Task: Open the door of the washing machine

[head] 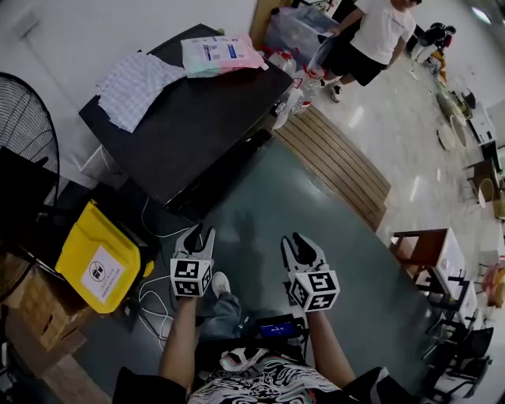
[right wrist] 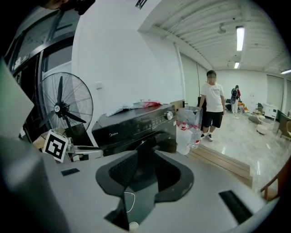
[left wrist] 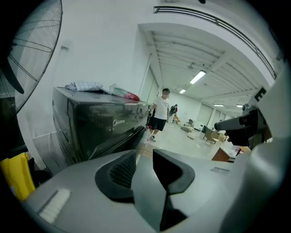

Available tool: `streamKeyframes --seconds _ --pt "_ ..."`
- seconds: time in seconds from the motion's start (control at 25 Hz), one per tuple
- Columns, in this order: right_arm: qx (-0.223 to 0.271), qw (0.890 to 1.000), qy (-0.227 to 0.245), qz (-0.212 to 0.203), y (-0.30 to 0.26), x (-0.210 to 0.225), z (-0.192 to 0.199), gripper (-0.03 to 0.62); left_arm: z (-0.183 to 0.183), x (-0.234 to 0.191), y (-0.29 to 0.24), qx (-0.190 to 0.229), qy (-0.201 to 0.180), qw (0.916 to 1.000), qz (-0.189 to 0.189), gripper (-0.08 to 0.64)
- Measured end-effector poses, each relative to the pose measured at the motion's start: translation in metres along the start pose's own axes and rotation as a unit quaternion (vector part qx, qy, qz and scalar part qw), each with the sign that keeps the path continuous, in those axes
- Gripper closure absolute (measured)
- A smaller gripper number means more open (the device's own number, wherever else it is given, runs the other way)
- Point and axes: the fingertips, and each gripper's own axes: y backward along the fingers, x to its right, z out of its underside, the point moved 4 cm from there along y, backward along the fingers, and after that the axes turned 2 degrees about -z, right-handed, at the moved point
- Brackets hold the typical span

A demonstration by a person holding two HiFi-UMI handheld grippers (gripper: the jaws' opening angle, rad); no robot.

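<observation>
In the head view the left gripper [head: 199, 235] and right gripper [head: 298, 246] hang over the floor [head: 331, 237], apart from the black washing machine [head: 189, 118]. The left gripper view shows its jaws parted and empty. The right gripper view shows likewise, facing the door [right wrist: 159, 142], seemingly shut.

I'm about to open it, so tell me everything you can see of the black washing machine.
The washing machine is a glossy black box standing upright by the white wall. Its front carries a control strip with a round silver knob and a pale brand mark. A checked cloth and a pink-and-white packet lie on its flat top. Its dark front door looks shut.
</observation>
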Motion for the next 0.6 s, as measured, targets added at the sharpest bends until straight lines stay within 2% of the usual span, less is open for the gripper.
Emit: streamKeyframes --seconds 0.2,0.6 --pt "-0.027 1.000 -0.001 -0.008 -0.035 0.000 0.009 0.477 0.028 -0.015 -0.039 -0.038 -0.012 0.9991 0.011 0.445" --pt "-0.057 0.997 -0.005 -0.049 -0.092 0.012 0.028 0.477 0.062 -0.041 -0.092 -0.088 -0.017 0.9958 -0.017 0.437"
